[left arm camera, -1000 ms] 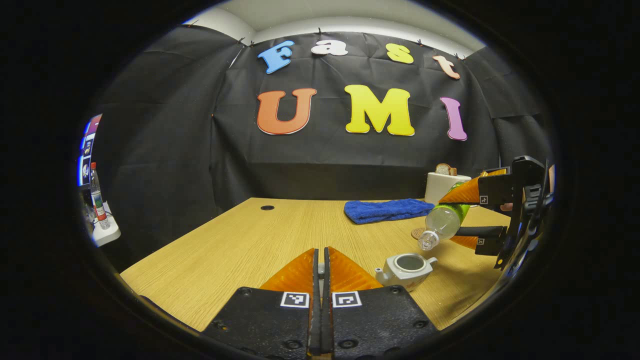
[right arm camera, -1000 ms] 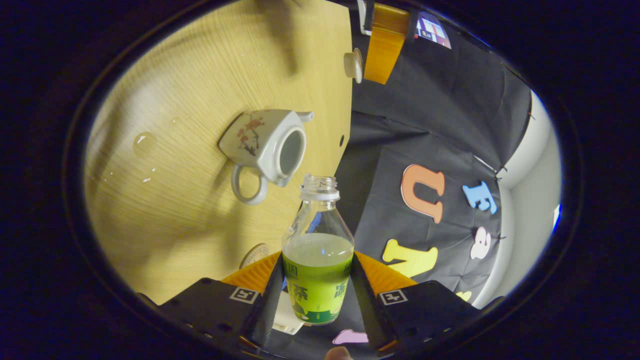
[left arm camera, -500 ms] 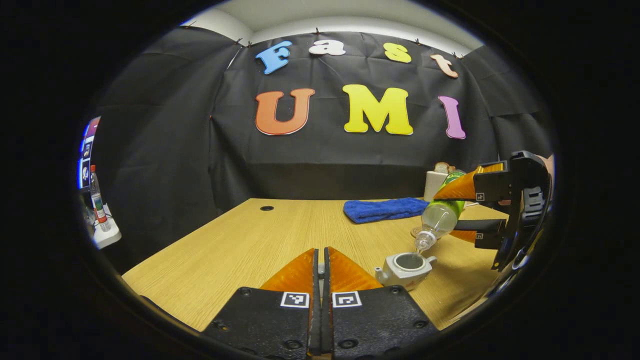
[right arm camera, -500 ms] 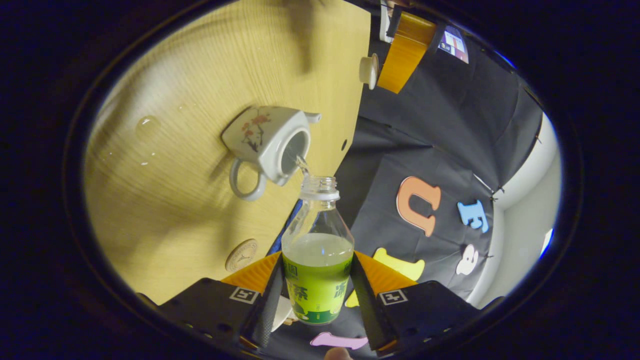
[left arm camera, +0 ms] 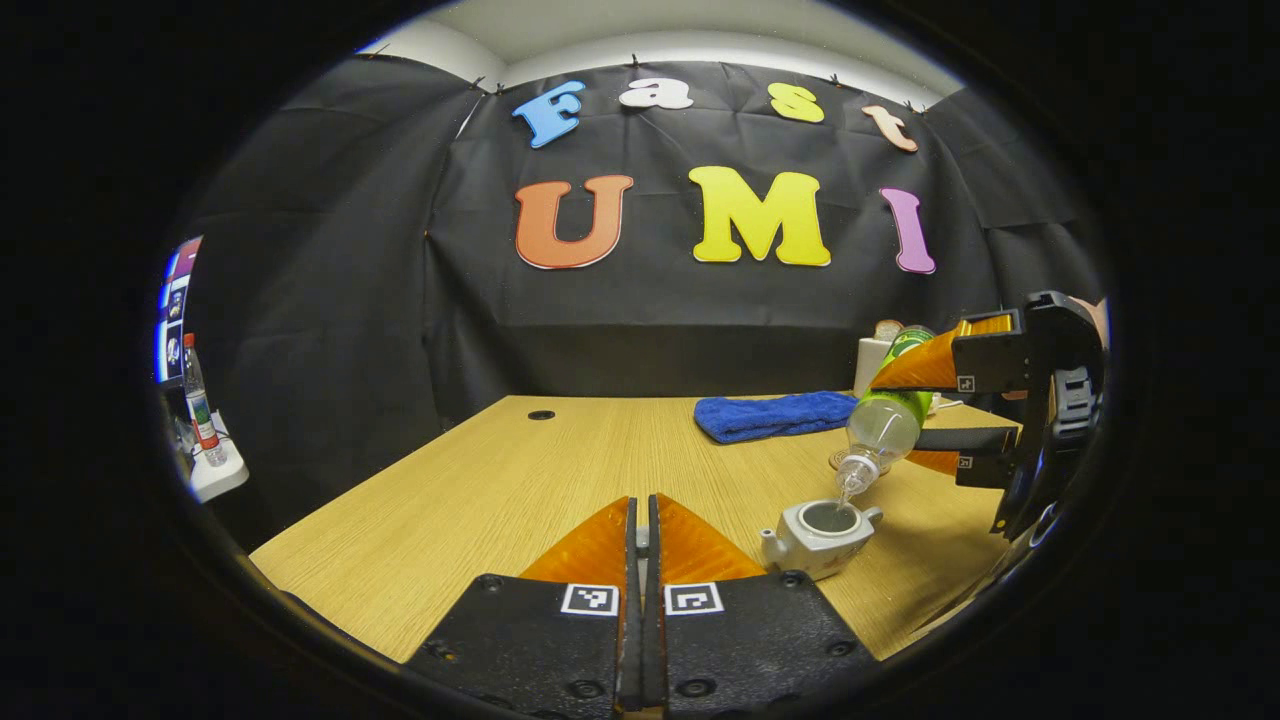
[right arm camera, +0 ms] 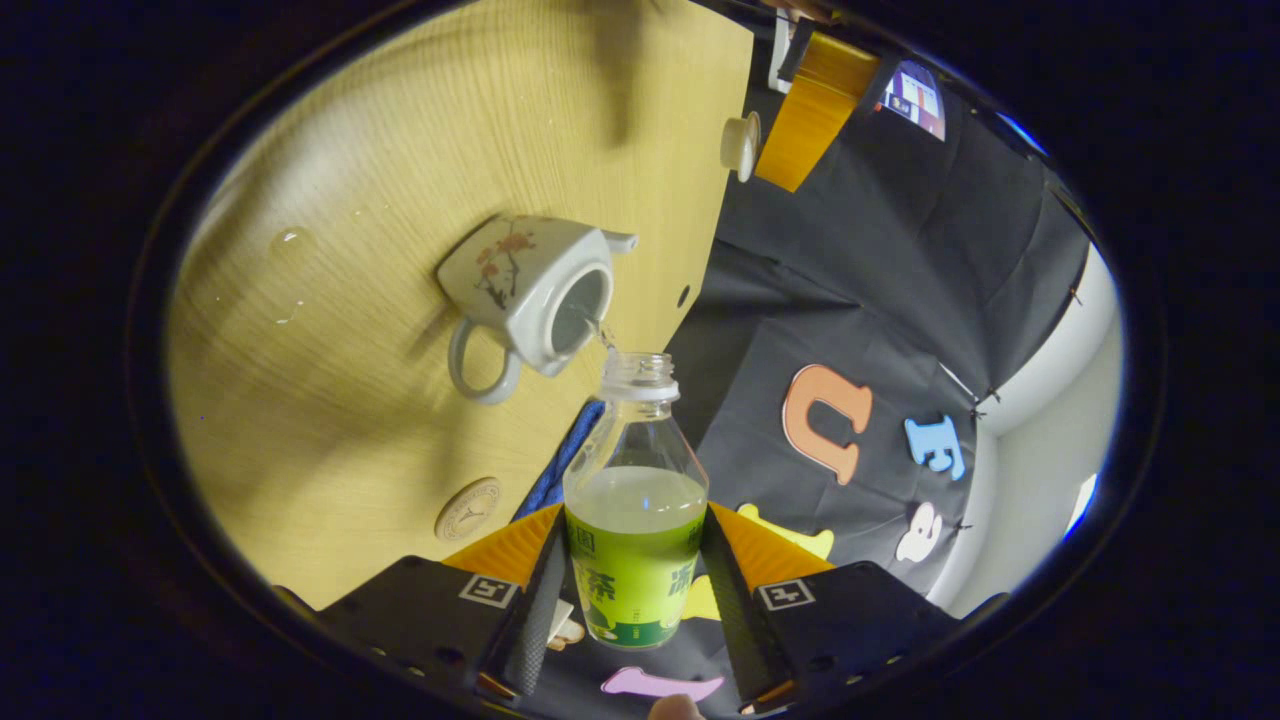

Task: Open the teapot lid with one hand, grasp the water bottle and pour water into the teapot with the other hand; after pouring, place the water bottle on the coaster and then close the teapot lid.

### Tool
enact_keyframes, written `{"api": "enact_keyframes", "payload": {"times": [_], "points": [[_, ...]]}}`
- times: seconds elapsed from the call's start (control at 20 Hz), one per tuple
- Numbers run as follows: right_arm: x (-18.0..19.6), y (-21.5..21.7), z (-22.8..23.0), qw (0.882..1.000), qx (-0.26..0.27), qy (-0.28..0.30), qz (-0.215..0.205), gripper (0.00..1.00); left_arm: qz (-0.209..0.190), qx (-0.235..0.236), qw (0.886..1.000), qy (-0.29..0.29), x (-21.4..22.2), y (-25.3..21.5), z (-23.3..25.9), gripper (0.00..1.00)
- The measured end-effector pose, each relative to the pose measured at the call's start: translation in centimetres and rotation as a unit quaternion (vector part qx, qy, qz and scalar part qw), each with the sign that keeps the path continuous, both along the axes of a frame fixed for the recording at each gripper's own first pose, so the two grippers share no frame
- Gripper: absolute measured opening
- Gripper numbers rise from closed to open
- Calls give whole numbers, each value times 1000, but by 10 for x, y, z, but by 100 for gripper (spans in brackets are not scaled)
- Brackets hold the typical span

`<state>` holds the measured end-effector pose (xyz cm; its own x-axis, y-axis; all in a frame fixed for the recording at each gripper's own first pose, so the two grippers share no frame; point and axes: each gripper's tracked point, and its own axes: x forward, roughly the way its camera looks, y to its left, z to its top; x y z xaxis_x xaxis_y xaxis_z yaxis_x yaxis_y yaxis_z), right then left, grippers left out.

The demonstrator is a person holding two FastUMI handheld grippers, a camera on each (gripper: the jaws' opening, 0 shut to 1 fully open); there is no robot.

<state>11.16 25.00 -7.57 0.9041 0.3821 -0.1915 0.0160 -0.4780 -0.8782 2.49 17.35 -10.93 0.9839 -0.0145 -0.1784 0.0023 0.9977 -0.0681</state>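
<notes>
teapot (right arm camera: pixel 530 290): was pale grey-white, with a red blossom sprig on dark twigs painted on its side
lid (right arm camera: pixel 740 146): was the same plain off-white
bottle (right arm camera: pixel 634 510): was clear up top, cloudy pale liquid inside, and wore a bright green label with a darker green band at the base
coaster (right arm camera: pixel 468 509): was tan, with a faint round emblem
towel (left arm camera: pixel 775 415): was deep blue
table (left arm camera: pixel 520 490): was light yellow wood with fine straight grain
far bottle (left arm camera: pixel 198 400): was clear, red cap, red and green label
shelf (left arm camera: pixel 215 475): was white
</notes>
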Motion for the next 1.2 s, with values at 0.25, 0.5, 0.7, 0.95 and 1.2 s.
{"api": "enact_keyframes", "payload": {"times": [0.25, 0.5, 0.7, 0.95, 1.2], "points": [[0, -1, 1, 1000, -1, 2, -1, 72, 4, -2, 1000, 4, 1, 3, -3, 3], [-1, 1, 2, 1000, 8, 9, 3, 74, 6, 0, 1000, 5, 0, 5, -1, 3], [-2, -3, -11, 993, 80, 84, -24, 72, 10, -3, 1000, 3, -2, 8, -1, 2], [-7, -6, -13, 939, 256, 217, -82, 75, 7, -8, 1000, -2, -1, 1, 4, 2], [6, -18, 30, 830, 466, 290, -99, 72, 15, -9, 1000, -18, 1, -9, 22, 2]]}}
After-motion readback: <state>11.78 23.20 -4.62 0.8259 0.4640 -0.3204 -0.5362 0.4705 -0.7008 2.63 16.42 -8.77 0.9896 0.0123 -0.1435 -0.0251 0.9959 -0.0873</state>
